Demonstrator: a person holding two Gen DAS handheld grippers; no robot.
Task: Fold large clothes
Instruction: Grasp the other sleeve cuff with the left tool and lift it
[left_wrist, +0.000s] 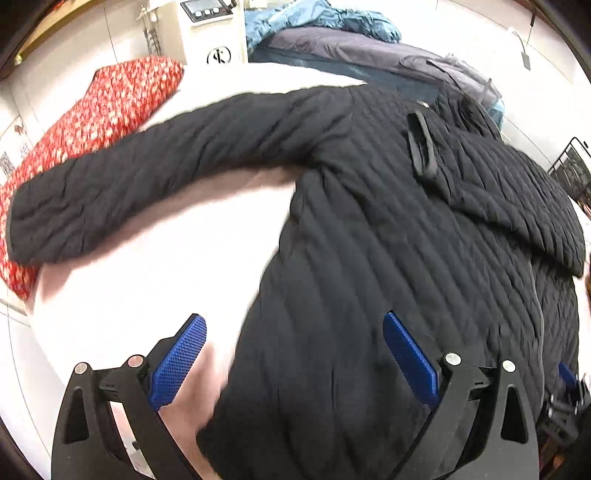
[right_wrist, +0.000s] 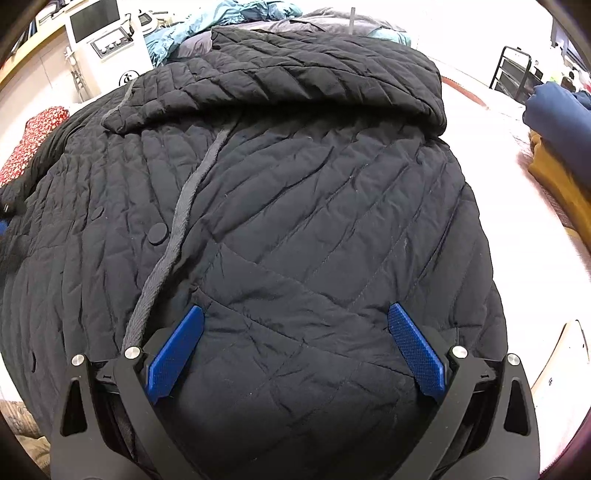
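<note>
Left wrist view: black quilted coat (left_wrist: 388, 240), one sleeve (left_wrist: 129, 177) stretched out.
Left claw (left_wrist: 291, 363): wide open, empty.
Right claw (right_wrist: 295, 347): wide open, empty.

Black linkages, silver pins, blue textured fingers (right_wrist: 175, 360).

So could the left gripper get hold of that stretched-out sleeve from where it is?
Probably yes. The left gripper is open and empty, and the sleeve lies flat on the white bed with nothing on top of it; only bare sheet lies between them.
</note>
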